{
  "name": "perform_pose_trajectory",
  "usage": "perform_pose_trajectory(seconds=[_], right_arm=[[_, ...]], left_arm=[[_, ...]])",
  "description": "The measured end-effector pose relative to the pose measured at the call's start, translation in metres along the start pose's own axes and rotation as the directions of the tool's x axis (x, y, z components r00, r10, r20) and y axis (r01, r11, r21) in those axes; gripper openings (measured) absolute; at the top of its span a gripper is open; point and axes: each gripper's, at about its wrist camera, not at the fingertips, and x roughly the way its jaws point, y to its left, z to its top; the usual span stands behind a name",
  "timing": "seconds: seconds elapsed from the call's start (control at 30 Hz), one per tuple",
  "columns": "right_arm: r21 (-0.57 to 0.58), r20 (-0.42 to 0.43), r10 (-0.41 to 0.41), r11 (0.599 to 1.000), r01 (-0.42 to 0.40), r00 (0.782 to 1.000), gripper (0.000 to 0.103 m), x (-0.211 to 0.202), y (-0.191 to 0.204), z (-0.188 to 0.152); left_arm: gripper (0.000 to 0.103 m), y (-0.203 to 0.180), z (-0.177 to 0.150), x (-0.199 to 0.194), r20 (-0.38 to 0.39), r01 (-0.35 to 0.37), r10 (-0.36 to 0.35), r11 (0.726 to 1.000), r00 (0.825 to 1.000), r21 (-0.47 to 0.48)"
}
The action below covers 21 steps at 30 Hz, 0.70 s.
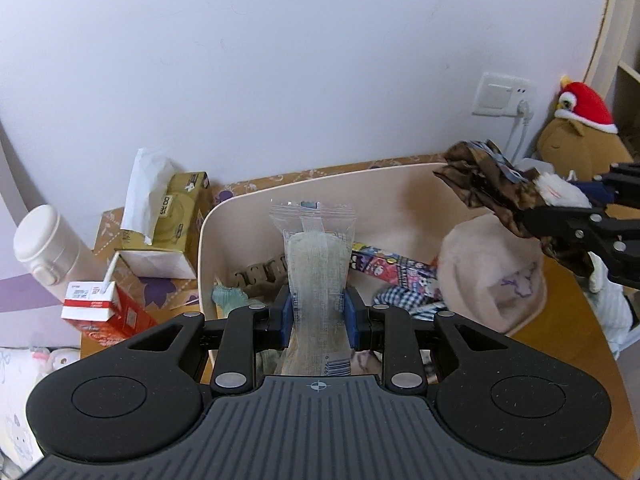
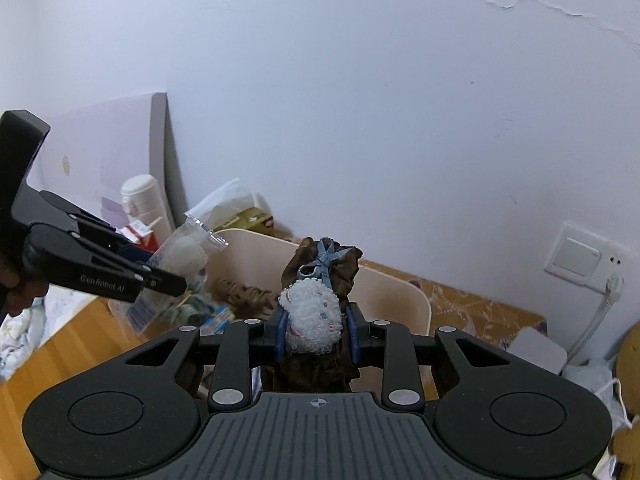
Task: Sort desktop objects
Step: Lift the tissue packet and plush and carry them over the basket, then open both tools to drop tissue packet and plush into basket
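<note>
Wooden desk [image 1: 560, 320] carries cream bin [image 1: 240, 208]. Left tool [image 1: 318, 312] pinches clear packet [image 1: 316, 264]; right tool [image 2: 316, 334] pinches brown plush keychain [image 2: 320, 264] above bin.

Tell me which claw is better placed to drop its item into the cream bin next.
Probably the left claw: its clear packet hangs directly over the cream bin. The right claw, gripping the brown fabric bundle, sits nearer the bin's rim.

Both hand-held grippers were matte black: the left hand-held gripper [image 1: 318, 312] had blue pads, silver rivets, a ribbed grey base; the right hand-held gripper [image 2: 316, 334] matched, "GenRobot.AI" lettering on one.
</note>
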Motion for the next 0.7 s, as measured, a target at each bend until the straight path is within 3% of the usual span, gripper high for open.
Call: perform_pose_trajectory(seconds=[0.23,0.47,0.53,0.63,0.7], right_arm=[[-0.002,-0.088,-0.034,0.999,0.034,0.996,0.027,0.051,0.008,-0.002],[0.038,-0.158,-0.054,0.997,0.061,0.986,0.029,0.077,0.008,-0.012],[0.037,-0.161,-0.053,0.998,0.06,0.986,0.035,0.079,0.01,-0.014],[0.03,-0.161,-0.059,0.997,0.065,0.985,0.046,0.08,0.012,-0.016],[0.032,-0.161,-0.061,0.997,0.067,0.985,0.051,0.078,0.013,-0.016]], left_arm=[[0.026,0.003,0.007,0.038,-0.057,0.011,-0.014,0.999,0.998,-0.053],[0.027,-0.003,0.003,0.072,-0.134,-0.005,0.001,1.0,0.991,-0.031],[0.027,-0.004,0.0,0.076,-0.145,-0.001,-0.003,1.0,0.989,-0.025],[0.032,-0.005,-0.001,0.078,-0.149,-0.006,0.004,1.0,0.989,-0.011],[0.046,-0.005,-0.002,0.076,-0.147,-0.006,0.005,1.0,0.989,-0.005]])
